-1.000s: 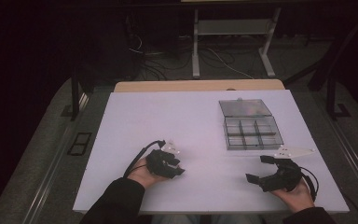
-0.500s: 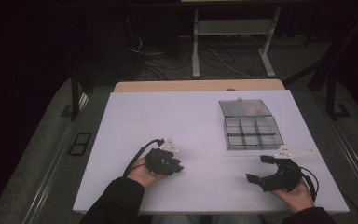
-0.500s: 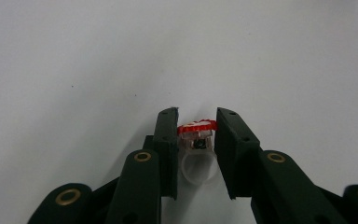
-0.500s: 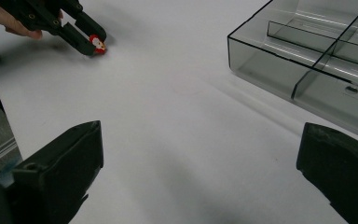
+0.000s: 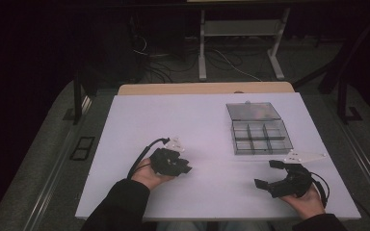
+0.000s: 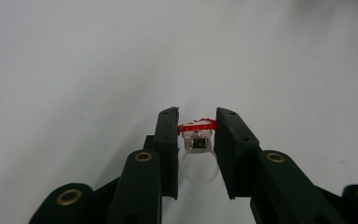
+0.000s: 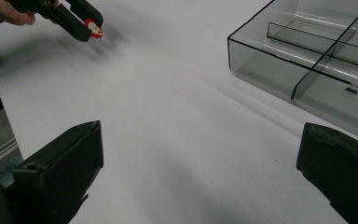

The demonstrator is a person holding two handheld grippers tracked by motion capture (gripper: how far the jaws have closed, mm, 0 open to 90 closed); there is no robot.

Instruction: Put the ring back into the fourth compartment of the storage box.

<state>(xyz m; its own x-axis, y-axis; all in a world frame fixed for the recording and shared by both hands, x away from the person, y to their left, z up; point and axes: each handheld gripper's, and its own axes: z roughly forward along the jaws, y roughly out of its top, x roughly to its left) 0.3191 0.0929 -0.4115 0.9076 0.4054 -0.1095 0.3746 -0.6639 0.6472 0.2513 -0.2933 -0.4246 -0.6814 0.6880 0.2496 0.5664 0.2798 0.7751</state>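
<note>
The left gripper (image 5: 185,168) has shifted slightly on the table (image 5: 197,120), its jaws having just closed on a small ring (image 6: 197,140) with a red-and-white top. The right gripper (image 5: 270,174) rests wide open, near the box (image 5: 260,130).

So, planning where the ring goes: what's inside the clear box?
The clear box looks empty in the compartments visible; the near ones are cut off in the right gripper view.

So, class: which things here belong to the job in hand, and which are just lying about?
In the job:
- left gripper, shut on the ring
- ring, clear band, red-and-white top
- compartment box, open

Lying about:
- right gripper, open, holding nothing
- cables on the floor
</note>
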